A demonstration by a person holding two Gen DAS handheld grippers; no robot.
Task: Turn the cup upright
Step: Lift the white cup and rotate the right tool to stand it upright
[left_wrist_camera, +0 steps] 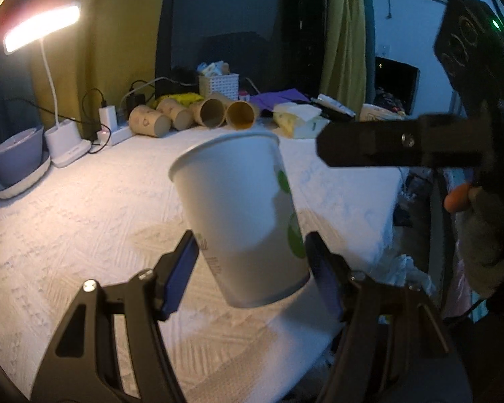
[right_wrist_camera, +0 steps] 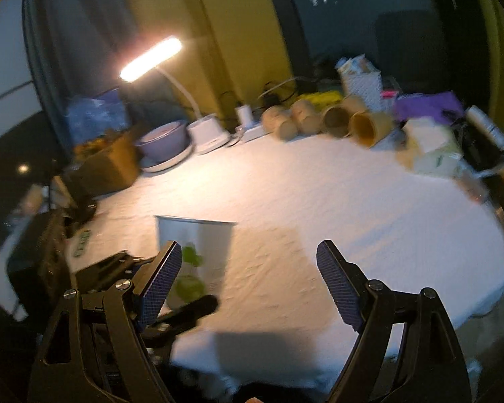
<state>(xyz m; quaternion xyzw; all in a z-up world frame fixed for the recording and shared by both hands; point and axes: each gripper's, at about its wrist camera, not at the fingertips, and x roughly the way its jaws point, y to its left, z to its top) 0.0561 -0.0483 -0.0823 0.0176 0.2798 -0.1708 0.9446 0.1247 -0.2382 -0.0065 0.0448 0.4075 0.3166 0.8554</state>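
A white paper cup with green dots [left_wrist_camera: 242, 215] is held mouth-up, slightly tilted, above the white tablecloth [left_wrist_camera: 84, 208]. My left gripper [left_wrist_camera: 255, 268] is shut on the cup's lower half, blue pads on both sides. The right gripper [left_wrist_camera: 386, 147] shows at the right of the left wrist view, apart from the cup. In the right wrist view the right gripper [right_wrist_camera: 252, 285] is open and empty; the cup [right_wrist_camera: 198, 252] and the left gripper [right_wrist_camera: 171, 312] sit at its lower left.
Several brown paper cups [left_wrist_camera: 191, 114] lie on their sides at the table's back, beside a lit desk lamp [left_wrist_camera: 42, 30], a purple bowl [left_wrist_camera: 16, 154], a white basket [left_wrist_camera: 218, 84], tissues [left_wrist_camera: 299, 117] and chargers. The table's right edge [left_wrist_camera: 393, 201] drops off.
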